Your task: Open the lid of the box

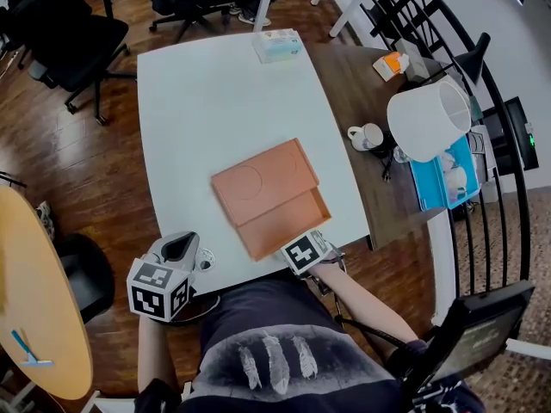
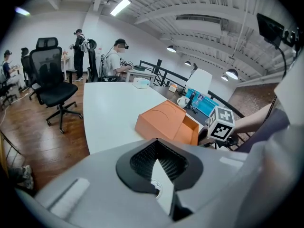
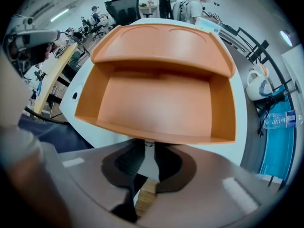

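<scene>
The orange box lies on the white table with its flat lid pushed back, so the tray shows bare at the near end. In the right gripper view the tray fills the middle and the lid overhangs its far part. My right gripper sits at the tray's near wall; its jaws stand a narrow gap apart with only table showing between them. My left gripper hangs at the table's near edge, left of the box, its tips together and holding nothing.
A tissue box stands at the table's far edge. On the brown desk to the right are a mug, a white lamp shade and a blue tray. Office chairs and a round wooden table stand left.
</scene>
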`<state>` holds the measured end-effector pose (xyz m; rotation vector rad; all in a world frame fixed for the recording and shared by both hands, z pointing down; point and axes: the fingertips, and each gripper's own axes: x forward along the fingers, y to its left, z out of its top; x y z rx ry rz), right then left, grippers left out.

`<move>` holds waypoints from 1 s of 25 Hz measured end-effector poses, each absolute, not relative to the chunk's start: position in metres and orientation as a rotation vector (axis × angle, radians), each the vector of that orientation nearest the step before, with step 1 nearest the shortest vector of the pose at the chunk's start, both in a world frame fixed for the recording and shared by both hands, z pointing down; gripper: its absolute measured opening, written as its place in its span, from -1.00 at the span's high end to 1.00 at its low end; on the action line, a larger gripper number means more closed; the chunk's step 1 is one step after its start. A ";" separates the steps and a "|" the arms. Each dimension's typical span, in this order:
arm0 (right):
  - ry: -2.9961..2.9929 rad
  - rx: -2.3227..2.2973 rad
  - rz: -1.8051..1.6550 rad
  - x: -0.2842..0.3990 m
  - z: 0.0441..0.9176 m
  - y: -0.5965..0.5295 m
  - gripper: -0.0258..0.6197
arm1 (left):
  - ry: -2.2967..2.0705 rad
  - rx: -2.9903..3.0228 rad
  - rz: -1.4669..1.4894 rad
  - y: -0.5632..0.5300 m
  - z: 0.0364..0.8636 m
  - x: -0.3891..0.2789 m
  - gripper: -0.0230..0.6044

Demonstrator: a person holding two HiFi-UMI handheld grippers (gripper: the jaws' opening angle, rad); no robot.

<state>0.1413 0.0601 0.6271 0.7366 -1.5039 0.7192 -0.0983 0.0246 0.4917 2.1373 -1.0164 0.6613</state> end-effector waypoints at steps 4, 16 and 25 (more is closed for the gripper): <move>-1.480 0.707 0.730 0.149 0.628 0.066 0.72 | -0.998 2.140 0.645 0.026 0.492 -0.093 0.87; -1.438 0.669 0.767 0.168 0.628 0.090 0.72 | -1.019 2.137 0.655 0.028 0.491 -0.093 0.87; -1.459 0.742 0.926 0.152 0.625 0.112 0.71 | -1.019 2.128 0.661 0.028 0.494 -0.092 0.87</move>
